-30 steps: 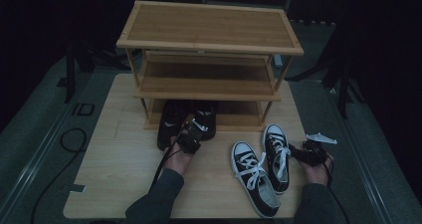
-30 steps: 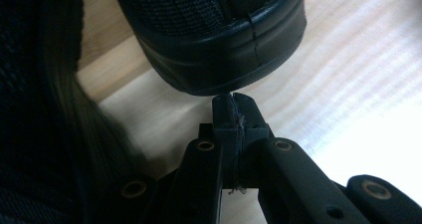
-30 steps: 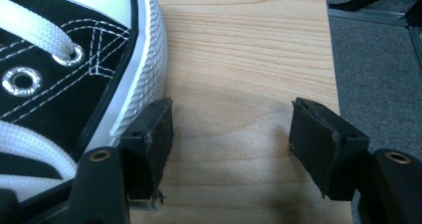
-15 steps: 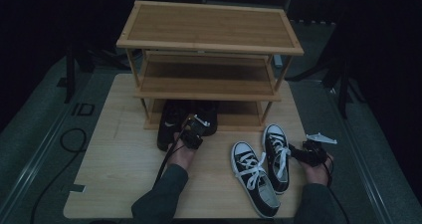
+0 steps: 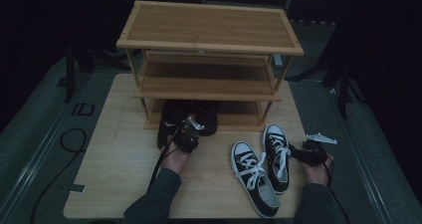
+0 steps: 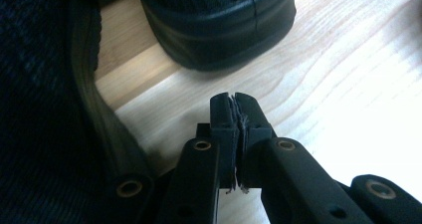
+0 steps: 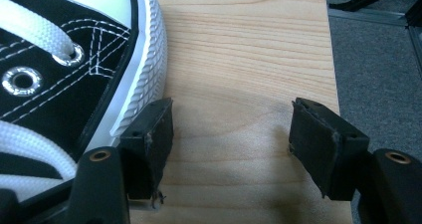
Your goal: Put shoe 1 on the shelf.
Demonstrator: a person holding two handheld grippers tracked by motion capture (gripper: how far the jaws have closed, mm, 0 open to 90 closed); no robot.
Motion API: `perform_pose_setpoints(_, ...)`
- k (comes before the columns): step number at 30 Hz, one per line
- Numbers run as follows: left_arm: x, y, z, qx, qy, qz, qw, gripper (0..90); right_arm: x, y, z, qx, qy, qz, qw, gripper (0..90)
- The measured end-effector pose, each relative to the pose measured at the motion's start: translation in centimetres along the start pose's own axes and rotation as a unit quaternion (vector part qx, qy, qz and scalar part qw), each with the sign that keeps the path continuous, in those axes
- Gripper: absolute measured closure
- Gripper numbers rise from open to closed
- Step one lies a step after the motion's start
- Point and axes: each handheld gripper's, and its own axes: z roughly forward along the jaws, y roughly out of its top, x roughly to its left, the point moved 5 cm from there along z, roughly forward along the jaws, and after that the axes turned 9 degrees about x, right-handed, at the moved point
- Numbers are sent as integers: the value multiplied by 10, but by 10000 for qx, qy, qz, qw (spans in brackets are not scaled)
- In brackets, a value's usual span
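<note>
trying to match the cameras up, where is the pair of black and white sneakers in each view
High view: black and white sneakers lie lower right on the wooden board.
Left gripper view: not in it.
Right gripper view: one sneaker at the upper left, beside the left jaw.
Shared landmark: the wooden board.

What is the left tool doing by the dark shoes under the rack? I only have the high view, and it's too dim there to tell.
Observer: In the left gripper view the left tool is shut. Its jaws are pressed together with nothing between them, over bare table, just short of a black shoe's rounded end.
Operator: And the right tool beside the sneakers?
Observer: The right gripper view shows the right tool open and empty. One jaw is close against the white sole rim of the black-and-white sneaker. I cannot tell whether they touch.
</note>
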Motion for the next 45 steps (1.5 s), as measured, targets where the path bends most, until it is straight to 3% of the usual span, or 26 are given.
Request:
perform_pose_setpoints(15, 3, -38, -16, 85, -8, 77, 9999, 859, 0, 0, 0, -7, 0, -10, 10000, 335)
perform_pose_setpoints(20, 15, -57, -22, 298, 226, 154, 9992, 861, 0, 0, 0, -6, -3, -14, 10000, 335)
perform_pose_setpoints(22, 20, -63, -24, 302, 201, 141, 9992, 867, 0, 0, 0, -6, -2, -11, 10000, 335)
perform_pose_setpoints(24, 25, -67, -24, 364, 431, 154, 9983, 875, 0, 0, 0, -7, -2, -12, 10000, 336)
perform_pose_setpoints(26, 31, -69, -26, 351, 477, 66, 9982, 867, 0, 0, 0, -7, -1, -13, 10000, 336)
perform_pose_setpoints(28, 35, -70, -28, 268, 387, -38, 9989, 865, 0, 0, 0, -6, -3, -12, 10000, 336)
perform_pose_setpoints(35, 40, -84, -35, 378, 484, -25, 9981, 855, 0, 0, 0, -6, -1, -12, 10000, 336)
perform_pose_setpoints(45, 59, -99, -32, 402, 402, -474, 9973, 857, 0, 0, 0, -6, -3, -15, 10000, 336)
